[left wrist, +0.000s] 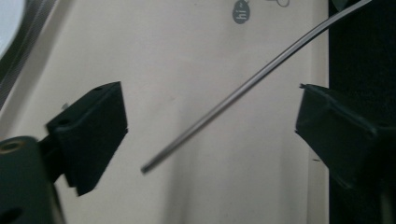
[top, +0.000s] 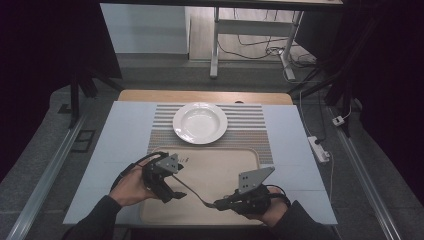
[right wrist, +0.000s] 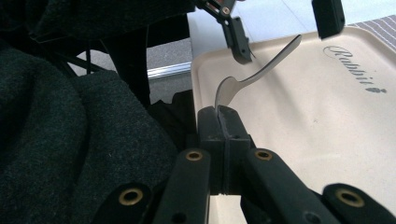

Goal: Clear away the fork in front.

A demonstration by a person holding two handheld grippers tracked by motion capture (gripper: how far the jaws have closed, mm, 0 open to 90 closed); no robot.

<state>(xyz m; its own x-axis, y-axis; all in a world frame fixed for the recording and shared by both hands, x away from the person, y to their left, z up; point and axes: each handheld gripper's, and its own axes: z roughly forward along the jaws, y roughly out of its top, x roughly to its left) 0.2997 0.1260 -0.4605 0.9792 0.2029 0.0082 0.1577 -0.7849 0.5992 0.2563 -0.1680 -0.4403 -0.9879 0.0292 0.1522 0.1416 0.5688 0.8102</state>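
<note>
A beige tray (top: 235, 160) lies at the near edge of the table (top: 120, 130), centred between the table's left and right edges. Beyond the tray's far edge, a white plate (top: 200, 122) rests on a striped placemat (top: 250, 125) near the middle of the table. The right gripper (top: 222, 204) is positioned over the tray's near edge, right of centre, and is held in the person's right hand (top: 267, 207). In the right gripper view, its jaws are closed together on the bowl end of a metal spoon (right wrist: 247, 77), with the bowl edge pinched between the two black pads. The spoon is raised above the tray; it is carried only at the bowl end, and its handle extends away from the right gripper toward the tray's left edge. The left gripper (top: 172, 192) is positioned over the left part of the tray, held in the person's left hand (top: 130, 187). In the left gripper view, its jaws stand wide apart, and the spoon's handle (left wrist: 243, 91) passes diagonally through the gap between them without touching either jaw; the handle tip lies closer to the left-hand jaw in that view. The tray surface fills the background behind the handle. Printed lettering (right wrist: 359, 70) is visible on the tray near its far edge, in the right gripper view.
</note>
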